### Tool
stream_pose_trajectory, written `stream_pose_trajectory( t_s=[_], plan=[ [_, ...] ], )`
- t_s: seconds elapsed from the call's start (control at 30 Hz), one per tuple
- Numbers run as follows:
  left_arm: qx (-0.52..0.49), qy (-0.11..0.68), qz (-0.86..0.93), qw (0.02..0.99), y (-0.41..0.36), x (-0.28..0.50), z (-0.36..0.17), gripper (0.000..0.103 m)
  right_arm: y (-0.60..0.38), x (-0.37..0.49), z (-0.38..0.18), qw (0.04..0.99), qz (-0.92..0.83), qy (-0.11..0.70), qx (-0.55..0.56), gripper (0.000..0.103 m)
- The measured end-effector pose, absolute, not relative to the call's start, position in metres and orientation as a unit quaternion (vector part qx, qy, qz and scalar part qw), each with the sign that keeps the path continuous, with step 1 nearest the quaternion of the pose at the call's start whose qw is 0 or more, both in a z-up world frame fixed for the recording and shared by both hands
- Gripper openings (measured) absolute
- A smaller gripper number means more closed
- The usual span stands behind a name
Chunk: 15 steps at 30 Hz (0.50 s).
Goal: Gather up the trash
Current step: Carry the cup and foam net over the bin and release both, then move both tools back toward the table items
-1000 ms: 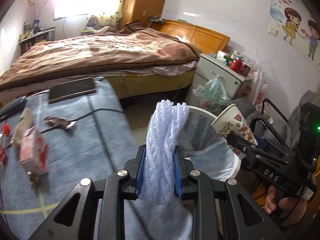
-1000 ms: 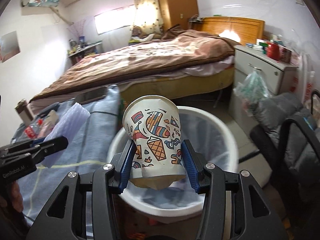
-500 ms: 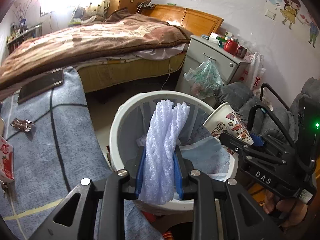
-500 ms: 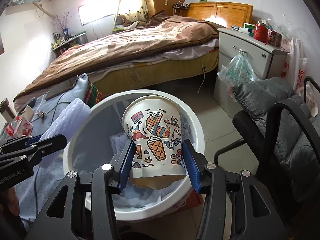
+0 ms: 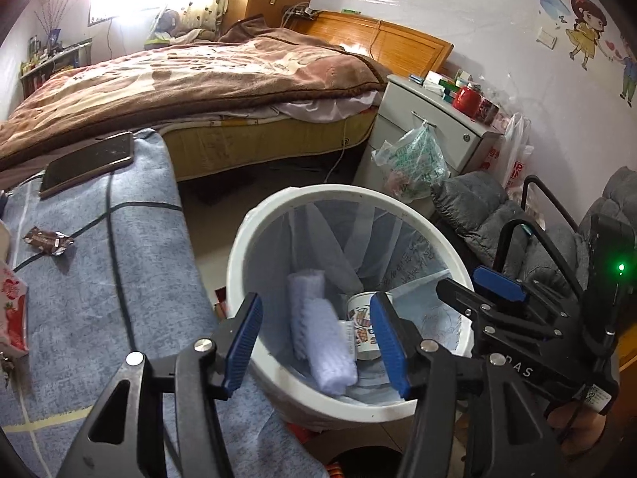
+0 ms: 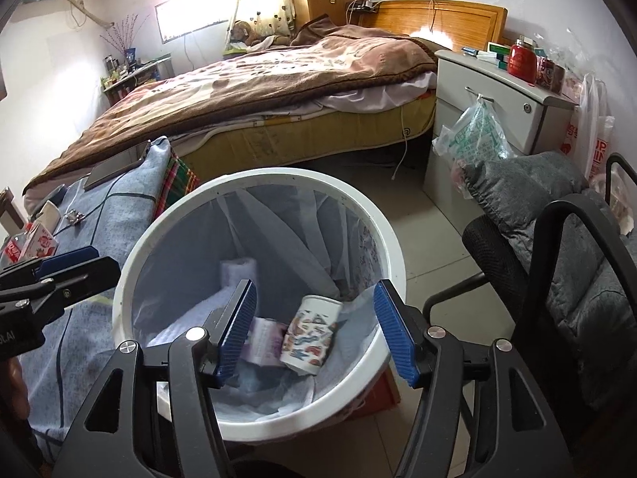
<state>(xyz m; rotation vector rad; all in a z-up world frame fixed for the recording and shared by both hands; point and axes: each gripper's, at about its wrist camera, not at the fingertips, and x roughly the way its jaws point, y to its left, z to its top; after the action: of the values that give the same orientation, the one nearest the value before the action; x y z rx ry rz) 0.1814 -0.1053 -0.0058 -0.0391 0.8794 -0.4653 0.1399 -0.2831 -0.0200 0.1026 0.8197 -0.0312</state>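
Here both grippers hang over the white bin, lined with a pale bag, which fills the lower centre of each view. The left gripper has its blue-padded fingers spread wide with nothing between them; the right gripper is likewise spread wide and empty. Inside the bin lie the foam roll and, just to its right and touching it, the patterned cup on its side. In the right view the cup sits low in the middle of the frame, with the foam roll above and to its left. At the left of the left view a blue cloth carries a wrapper, a carton and a phone. The bed spans the upper half.
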Motion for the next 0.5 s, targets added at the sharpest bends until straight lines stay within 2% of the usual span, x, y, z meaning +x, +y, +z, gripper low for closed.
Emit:
stream_pose_trajectory(
  t_s=[0.5],
  plan=[
    [-0.034, 0.38, -0.18, 0.906, -0.043, 0.155, 0.015, 0.06, -0.245, 0.132, 0.002, 0.93, 0.018, 0.363, 0.048, 0.063]
  ],
)
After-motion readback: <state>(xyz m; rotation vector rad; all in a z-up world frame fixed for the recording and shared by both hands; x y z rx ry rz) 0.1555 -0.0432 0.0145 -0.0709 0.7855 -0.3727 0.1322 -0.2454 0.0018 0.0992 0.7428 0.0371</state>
